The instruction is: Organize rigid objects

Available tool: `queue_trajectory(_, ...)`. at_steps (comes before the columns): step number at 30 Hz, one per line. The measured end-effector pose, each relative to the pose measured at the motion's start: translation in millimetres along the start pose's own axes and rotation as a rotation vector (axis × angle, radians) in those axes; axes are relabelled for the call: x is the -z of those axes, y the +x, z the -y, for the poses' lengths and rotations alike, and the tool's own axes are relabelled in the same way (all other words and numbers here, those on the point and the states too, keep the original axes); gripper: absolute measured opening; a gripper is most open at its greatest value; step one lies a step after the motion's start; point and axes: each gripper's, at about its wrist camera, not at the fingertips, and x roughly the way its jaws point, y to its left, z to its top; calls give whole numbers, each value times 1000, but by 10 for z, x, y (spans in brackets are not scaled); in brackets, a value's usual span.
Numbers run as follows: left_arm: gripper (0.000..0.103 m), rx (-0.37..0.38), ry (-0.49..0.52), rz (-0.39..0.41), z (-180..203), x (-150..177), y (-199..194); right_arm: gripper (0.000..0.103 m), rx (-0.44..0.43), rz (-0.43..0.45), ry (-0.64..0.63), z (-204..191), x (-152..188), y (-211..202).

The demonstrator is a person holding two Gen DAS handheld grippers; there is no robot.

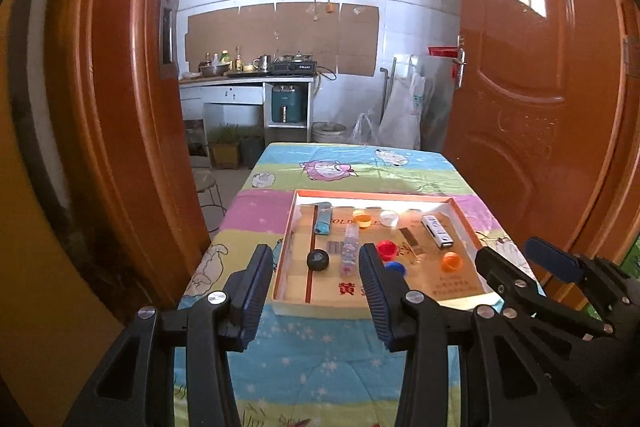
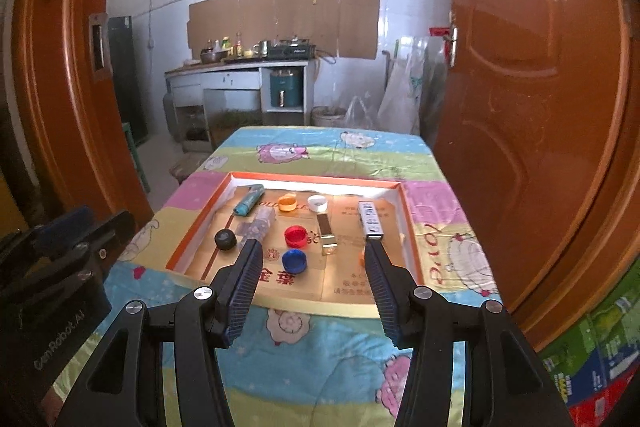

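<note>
A: Left gripper jaws parted, nothing between the pads, hovering short of the shallow orange-rimmed box on the cartoon tablecloth.

B: Right gripper same: spread, empty, touching nothing.

A: Contents all inside the box: black cap, red cap, blue cap, clear tube.

B: The orange cap is in full view on the left camera; mine hides most of it behind a finger. Mine shows stacked green cartons at right.

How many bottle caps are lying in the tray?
5: yellow cap and white cap at the back, red cap and blue cap in the middle, orange cap front right.
</note>
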Motion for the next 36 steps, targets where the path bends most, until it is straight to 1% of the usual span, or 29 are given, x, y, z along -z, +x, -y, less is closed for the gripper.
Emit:
queue_trajectory(3, 45, 11, 16, 4, 57, 45, -140, 55, 24, 8, 2, -19, 46, -156)
queue_trajectory(5, 45, 6, 28, 7, 90, 84, -240, 55, 31, 10, 6, -25, 73, -238)
queue_trajectory(10, 45, 15, 54, 4, 158, 163, -435, 56, 58, -2, 18, 0, 171, -418)
queue_trajectory(16, 45, 23, 66, -13, 209, 242, -616, 56, 66, -11, 31, 35, 278, -599)
queue_trajectory(20, 45, 25, 69, -6, 218, 282, -719, 56, 66, -3, 31, 39, 321, -708)
queue_trajectory(28, 45, 23, 70, 9, 198, 331, -835, 56, 66, 20, 21, 17, 380, -900)
queue_trajectory(36, 45, 22, 65, 17, 176, 352, -884, 56, 63, 30, 14, -23, 414, -976)
